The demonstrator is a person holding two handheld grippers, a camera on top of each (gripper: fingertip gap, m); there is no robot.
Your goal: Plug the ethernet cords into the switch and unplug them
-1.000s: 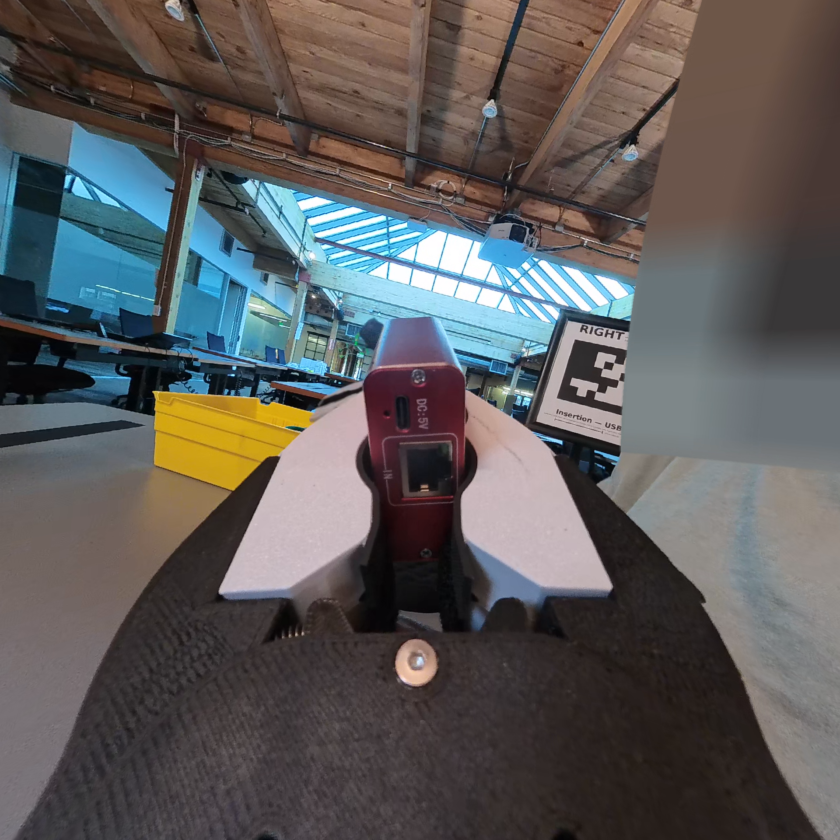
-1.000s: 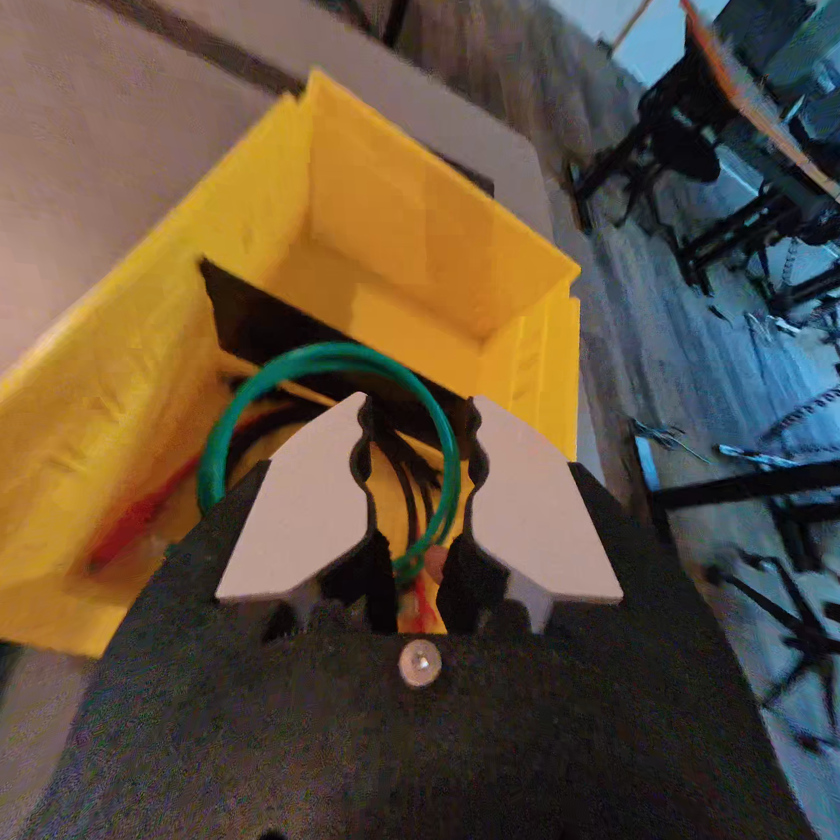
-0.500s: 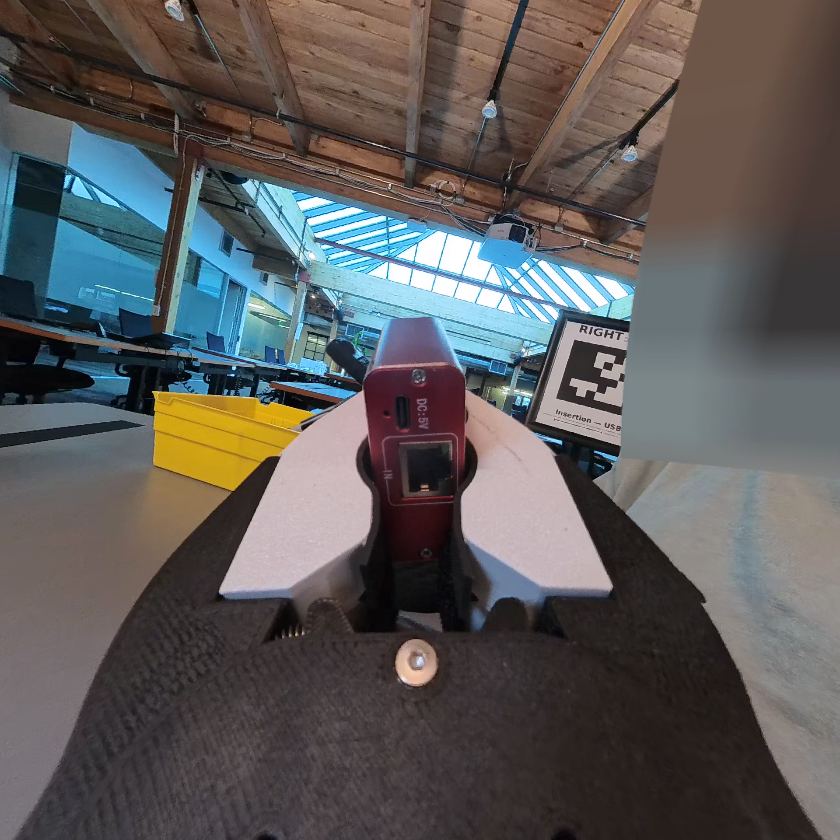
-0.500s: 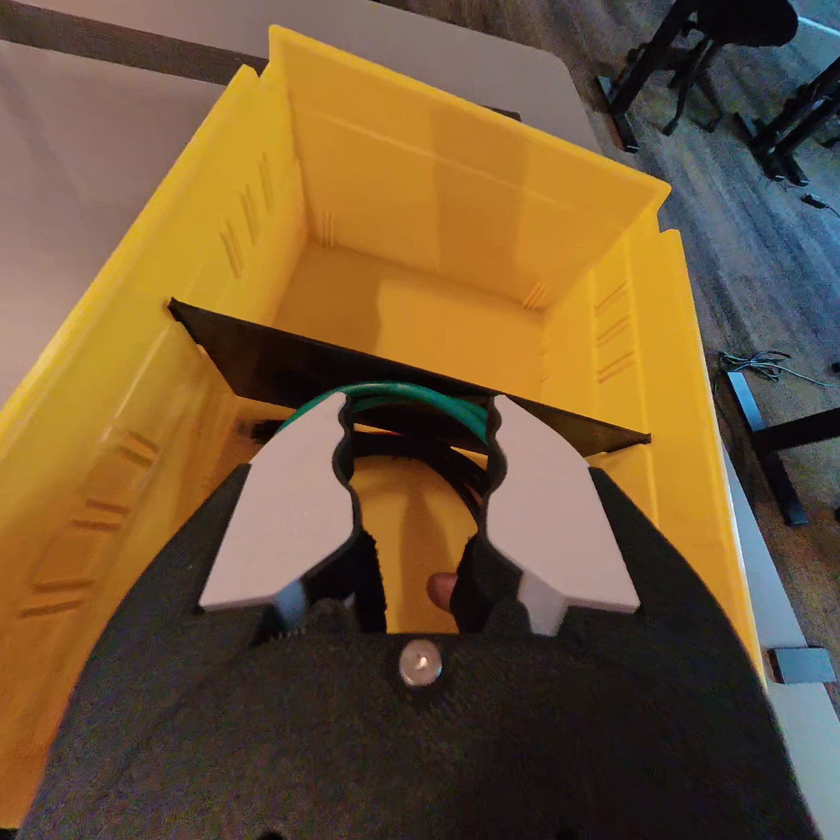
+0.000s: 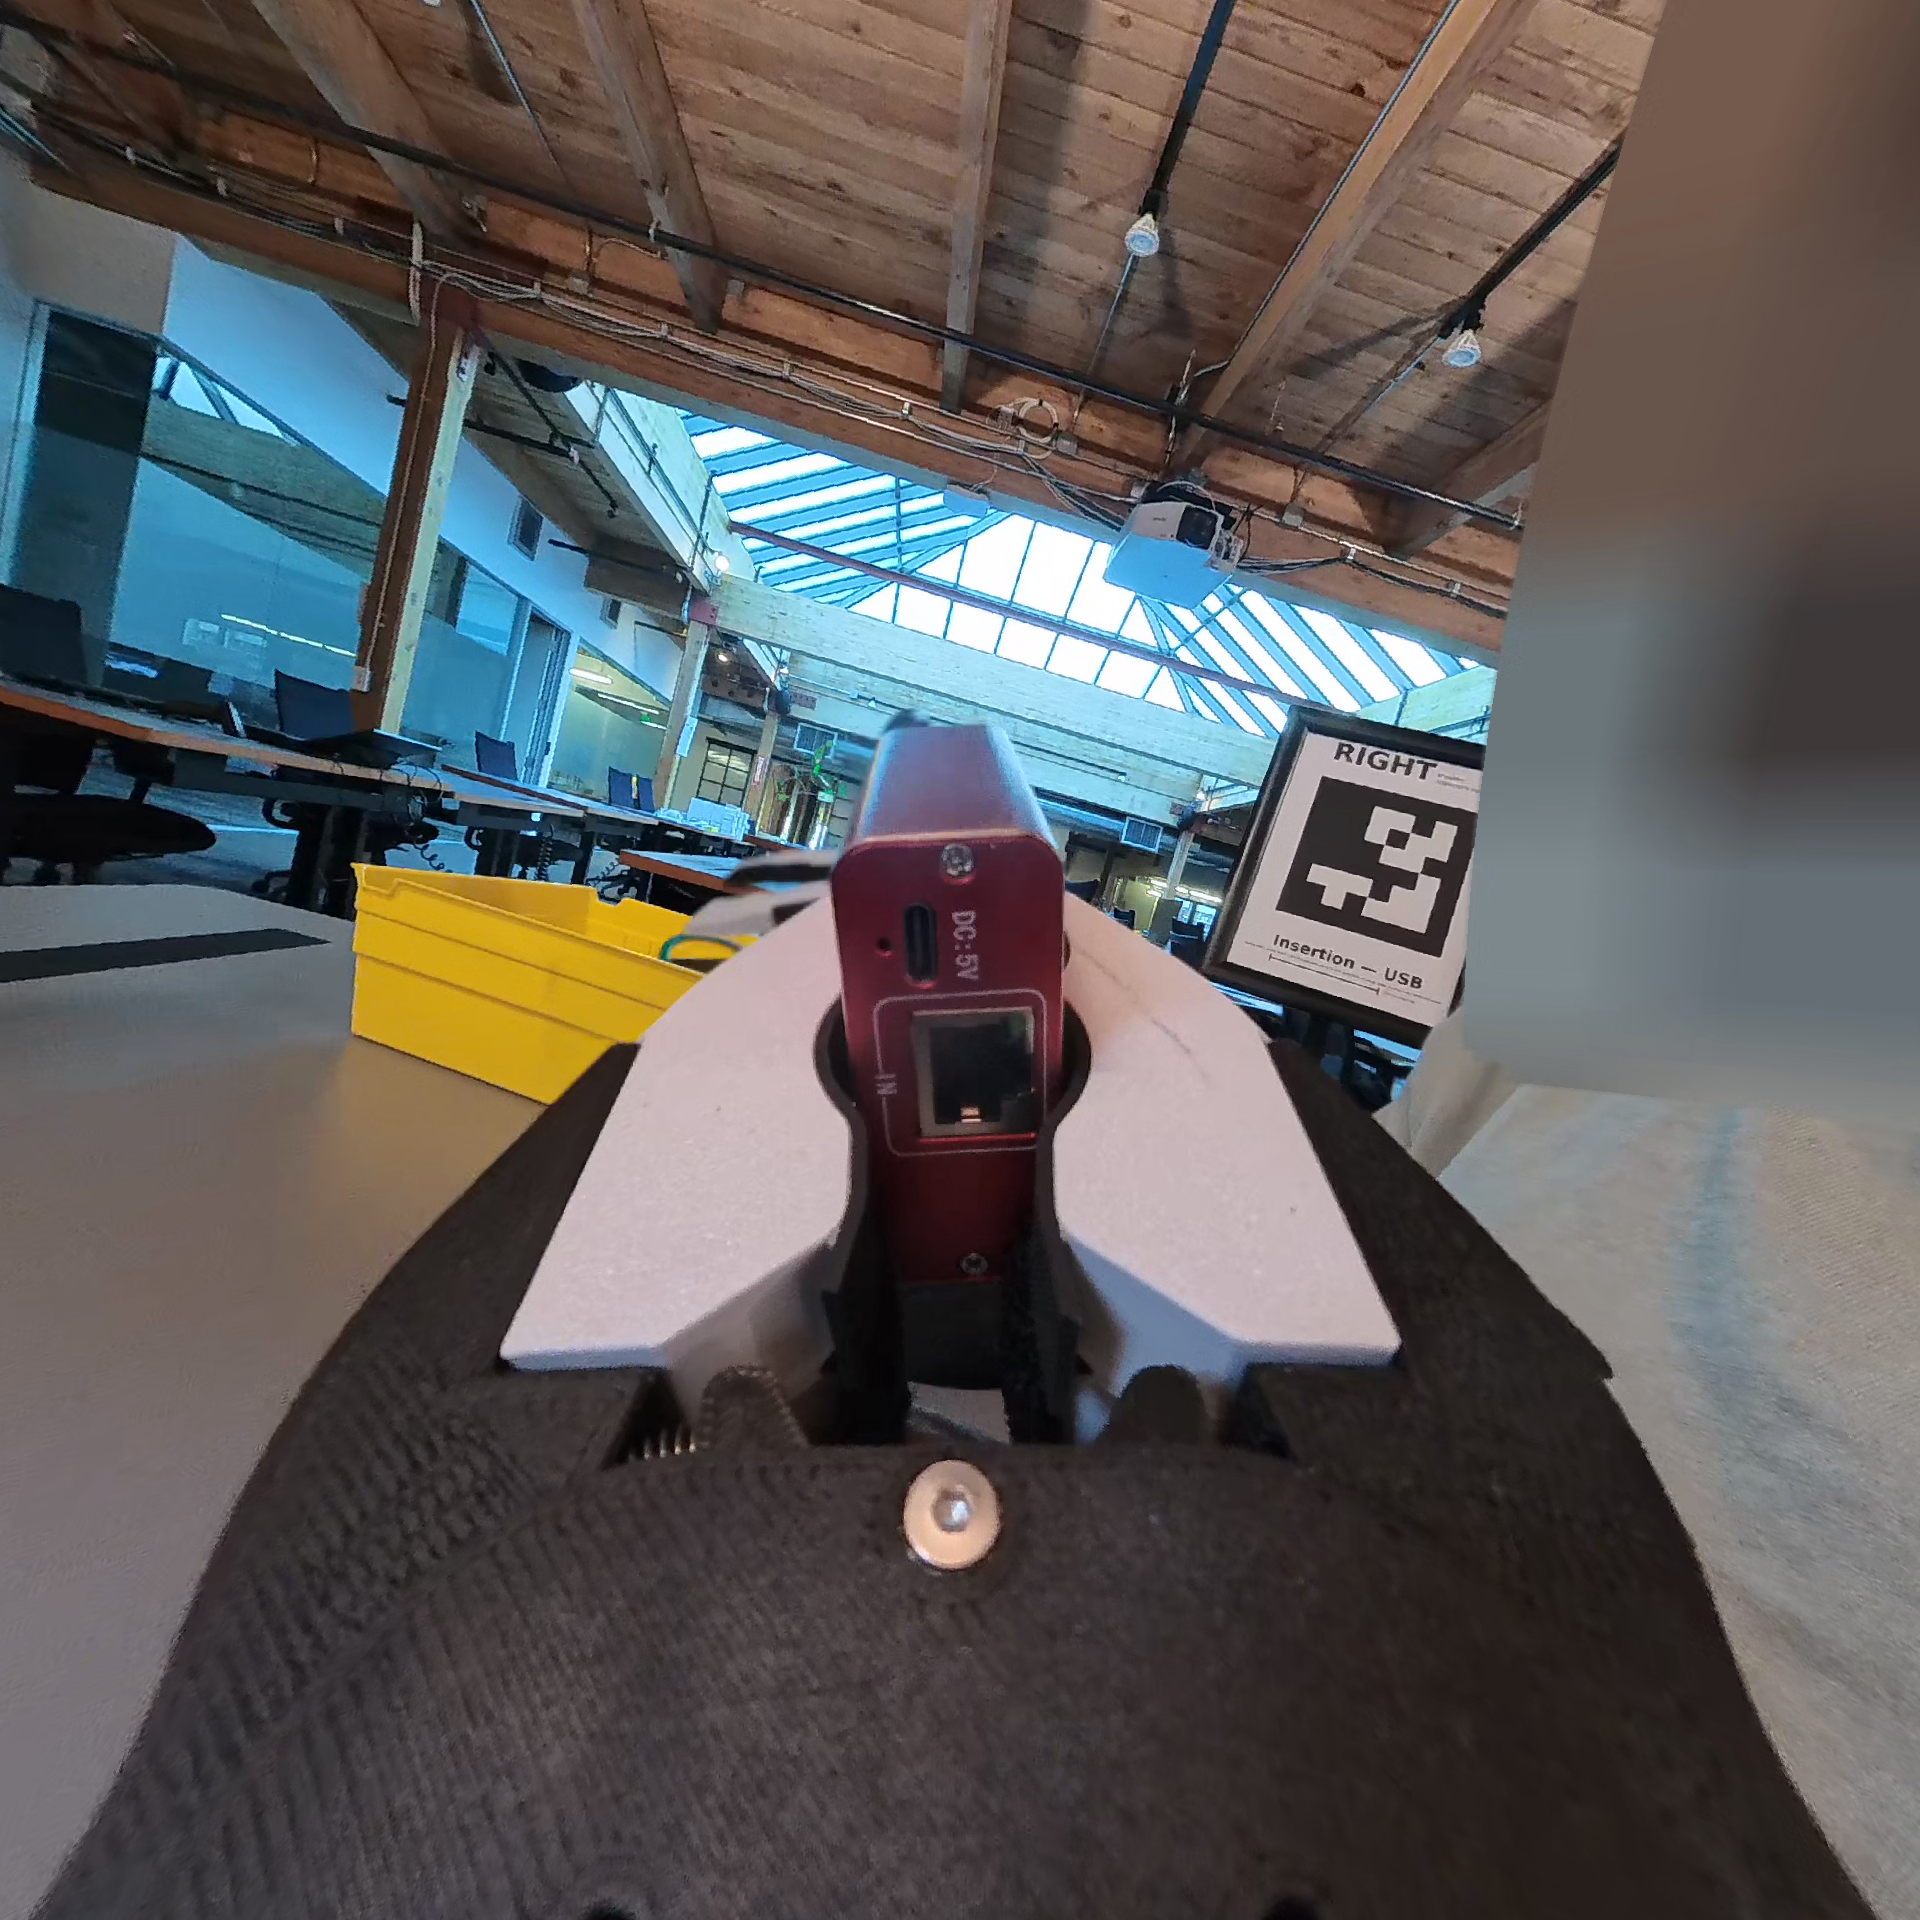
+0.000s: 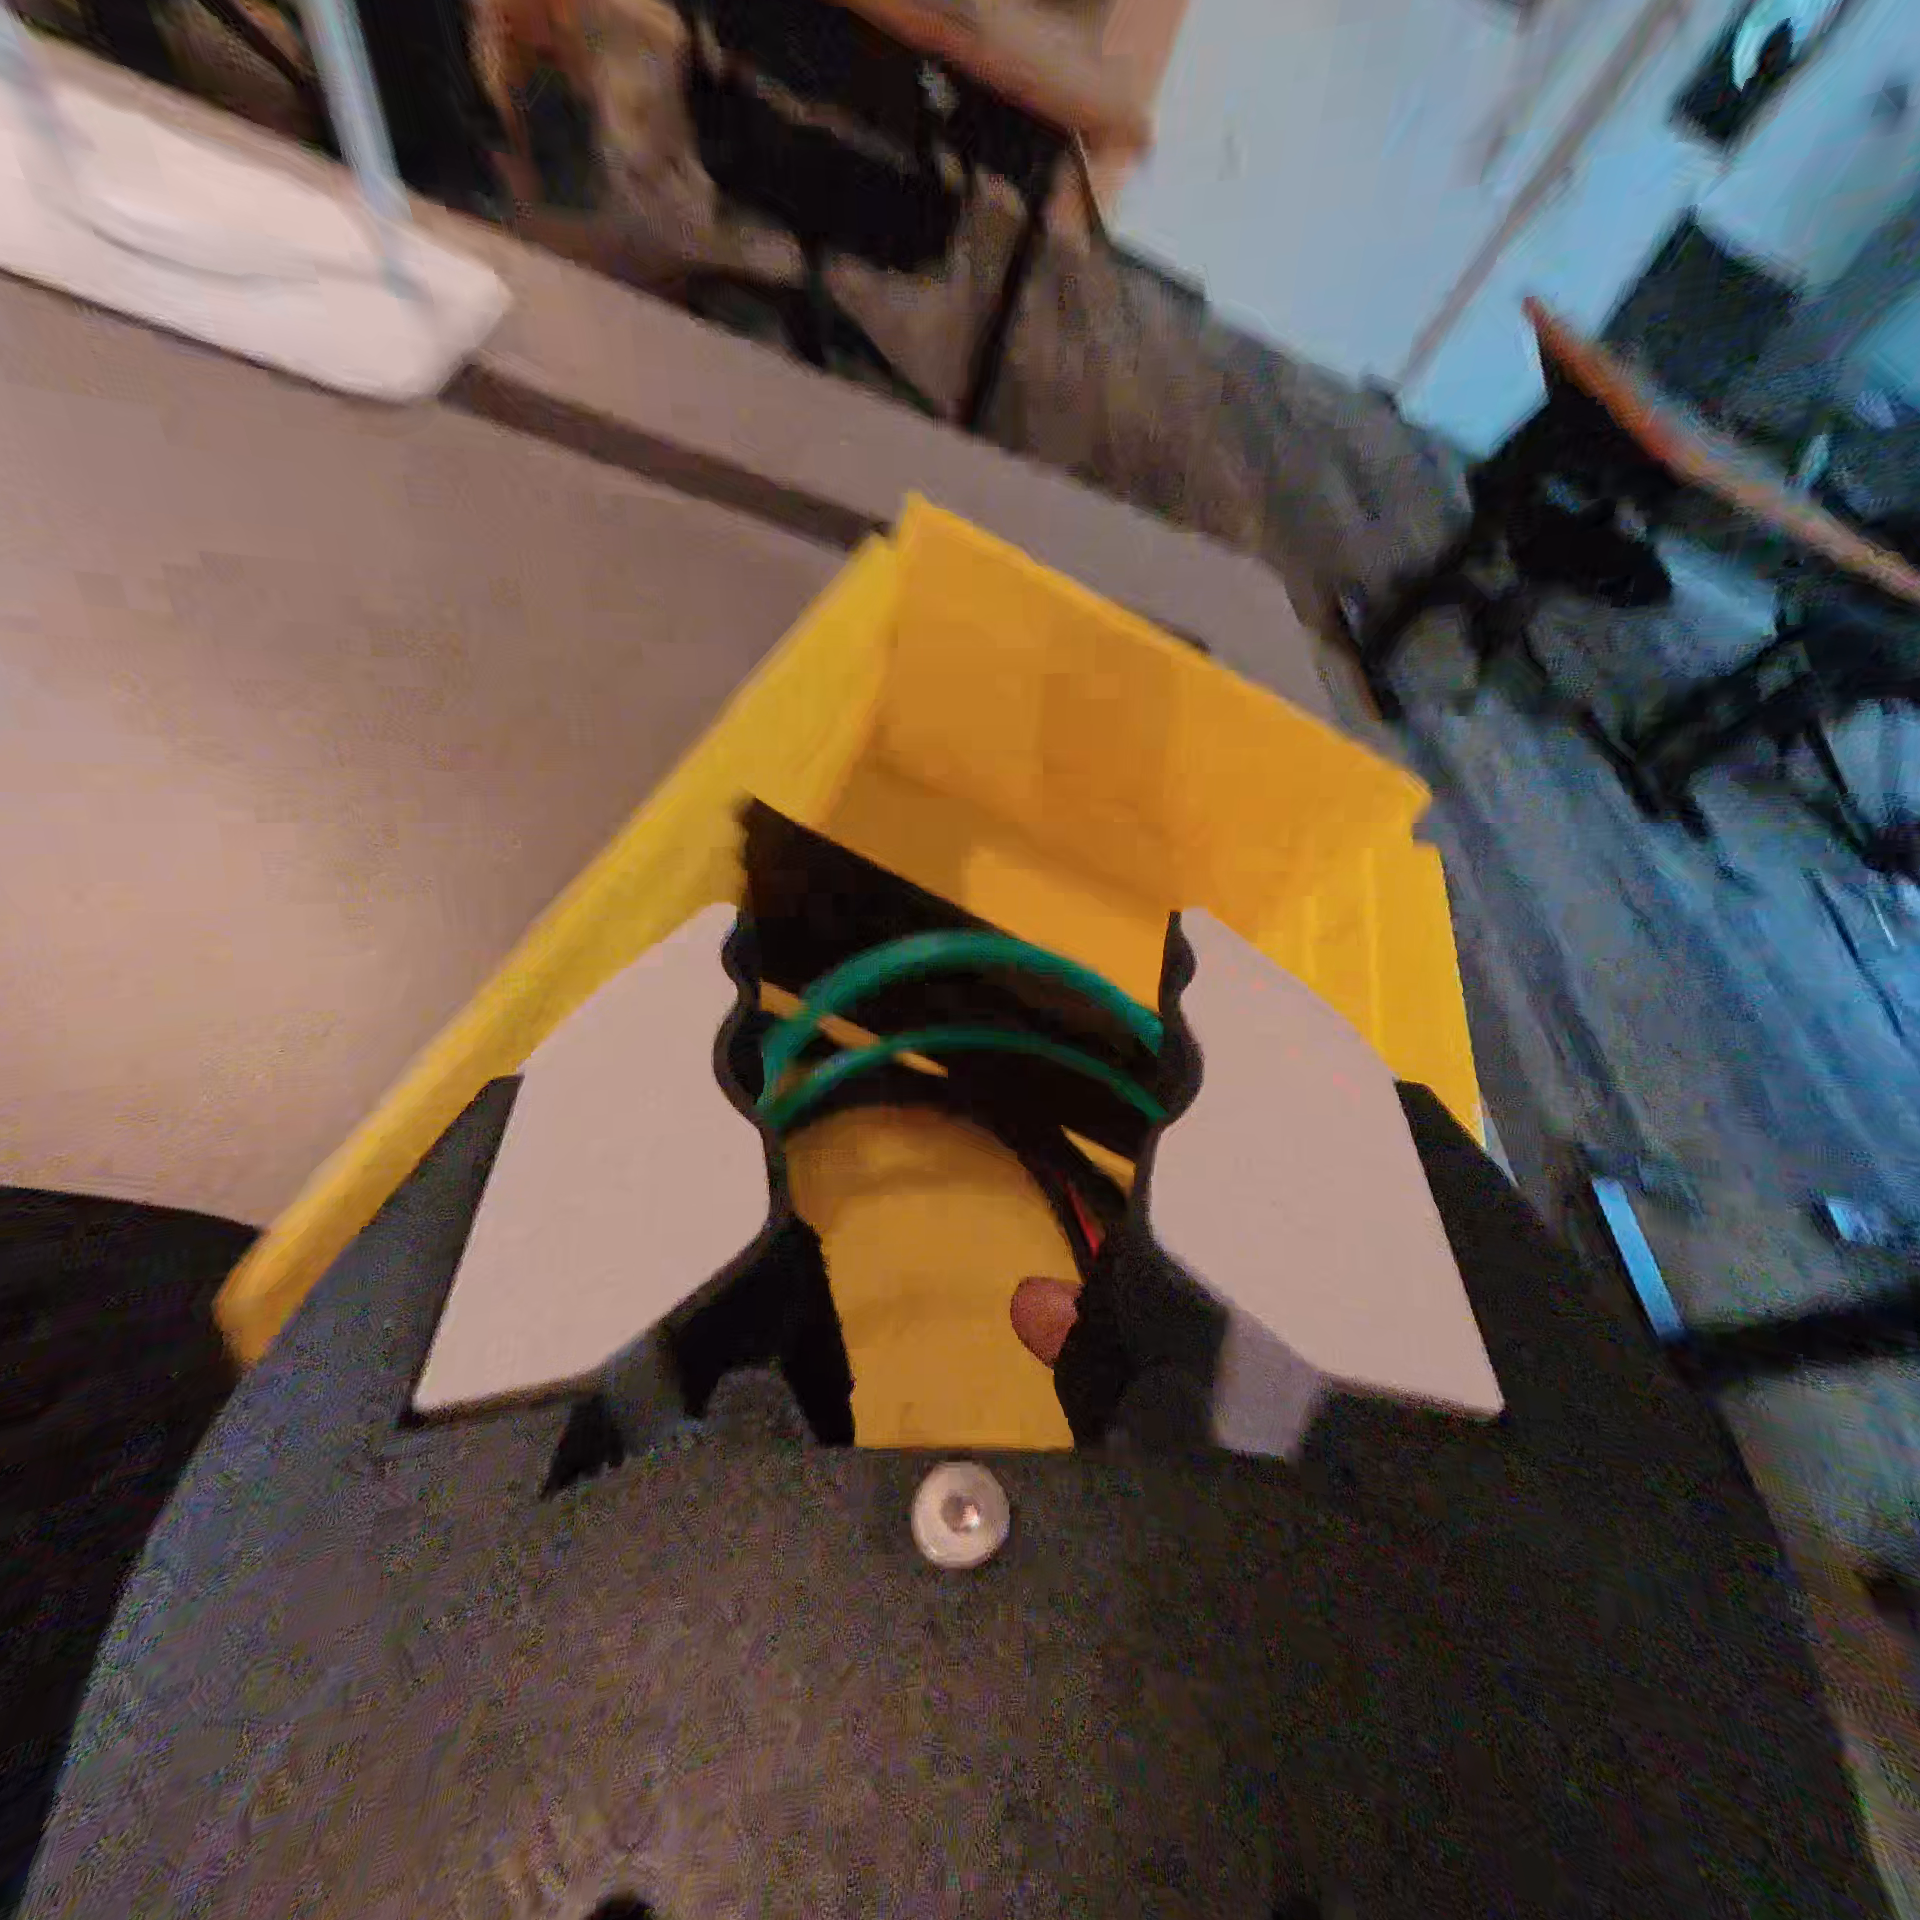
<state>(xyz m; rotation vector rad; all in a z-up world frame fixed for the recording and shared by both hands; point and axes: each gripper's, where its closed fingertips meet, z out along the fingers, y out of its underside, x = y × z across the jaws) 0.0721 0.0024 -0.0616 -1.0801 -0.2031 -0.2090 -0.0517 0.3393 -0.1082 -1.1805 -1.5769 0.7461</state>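
Observation:
My left gripper (image 5: 951,966) is shut on the red switch (image 5: 951,1143), held end-on so its empty ethernet port (image 5: 977,1070) faces the camera. My right gripper (image 6: 956,935) is open above the near end of a yellow bin (image 6: 1039,727). Coiled green ethernet cord (image 6: 935,1049) lies in the bin between and below the fingers, with black and red cords beside it. I cannot see any cord gripped. The right wrist view is blurred. The bin also shows in the left wrist view (image 5: 488,977), with a bit of green cord (image 5: 696,943) at its rim.
A black divider (image 6: 821,883) splits the bin; its far compartment looks empty. Grey table (image 5: 156,1143) surrounds the bin. A framed black-and-white marker sign (image 5: 1361,883) stands to the right. A light sleeve (image 5: 1714,1351) fills the right side. A fingertip (image 6: 1044,1320) shows by my right gripper. The tips of one gripper are about 35 centimeters away from the tips of the other.
My right gripper's jaws have opened wider and it has swung and pulled back over the bin. The left gripper and the switch have not moved.

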